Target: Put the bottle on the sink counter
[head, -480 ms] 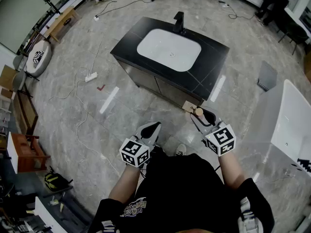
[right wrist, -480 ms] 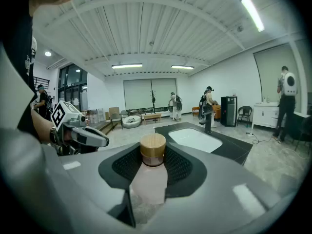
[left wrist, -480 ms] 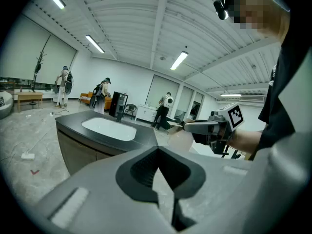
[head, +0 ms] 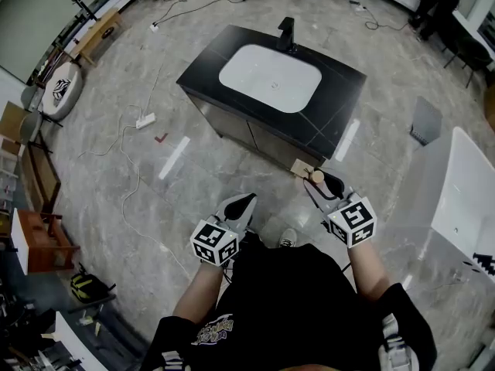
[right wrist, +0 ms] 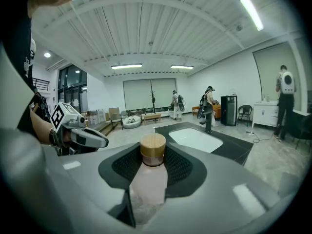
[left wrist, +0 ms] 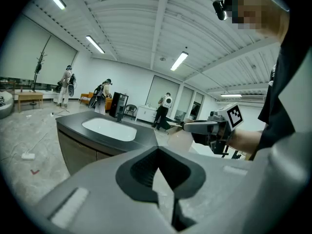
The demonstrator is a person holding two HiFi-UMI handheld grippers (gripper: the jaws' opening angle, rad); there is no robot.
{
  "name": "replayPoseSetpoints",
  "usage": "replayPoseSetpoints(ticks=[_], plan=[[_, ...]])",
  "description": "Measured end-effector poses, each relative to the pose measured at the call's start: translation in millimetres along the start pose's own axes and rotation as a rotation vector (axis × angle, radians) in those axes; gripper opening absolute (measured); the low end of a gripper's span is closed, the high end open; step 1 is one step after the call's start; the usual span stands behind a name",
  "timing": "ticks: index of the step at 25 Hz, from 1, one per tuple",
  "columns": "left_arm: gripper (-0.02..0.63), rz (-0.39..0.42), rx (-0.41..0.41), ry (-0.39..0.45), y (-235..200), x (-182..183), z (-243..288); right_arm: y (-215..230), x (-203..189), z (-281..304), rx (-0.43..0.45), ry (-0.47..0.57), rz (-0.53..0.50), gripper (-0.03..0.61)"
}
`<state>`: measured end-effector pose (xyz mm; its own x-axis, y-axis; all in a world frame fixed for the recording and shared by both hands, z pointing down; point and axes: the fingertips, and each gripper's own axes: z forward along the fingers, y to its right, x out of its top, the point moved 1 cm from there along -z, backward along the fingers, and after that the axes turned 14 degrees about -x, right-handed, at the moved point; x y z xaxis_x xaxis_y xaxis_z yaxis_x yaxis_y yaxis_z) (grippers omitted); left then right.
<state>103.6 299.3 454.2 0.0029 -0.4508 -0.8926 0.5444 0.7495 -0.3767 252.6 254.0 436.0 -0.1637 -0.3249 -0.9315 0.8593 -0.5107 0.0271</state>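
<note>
Head view: the right gripper (head: pixel 321 185) holds the bottle (head: pixel 315 177) over the floor (head: pixel 193 176), near the sink counter (head: pixel 340 91) but not yet at it. The bottle's body is mostly hidden.

Left gripper view: the left gripper (left wrist: pixel 157 177) is closed on nothing, probably spare.

Right gripper view: the jaws clamp the bottle's pale body, and its wooden cap (right wrist: pixel 153 149) is clear of them, probably for placing.

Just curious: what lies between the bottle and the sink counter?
Head view: a small tan box and bare floor between bottle and sink counter.

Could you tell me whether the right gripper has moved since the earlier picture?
No. The right gripper, jaws shut on the bottle, lies at the same spot just off the sink counter's near right corner in the head view.
</note>
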Motion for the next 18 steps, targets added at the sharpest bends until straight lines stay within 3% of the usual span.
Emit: replayPoseSetpoints(ticks=[18], plan=[[0.0,0.02,0.026,0.006,-14,4,-20,-22,10,19,0.047,0.01,0.02,0.167]])
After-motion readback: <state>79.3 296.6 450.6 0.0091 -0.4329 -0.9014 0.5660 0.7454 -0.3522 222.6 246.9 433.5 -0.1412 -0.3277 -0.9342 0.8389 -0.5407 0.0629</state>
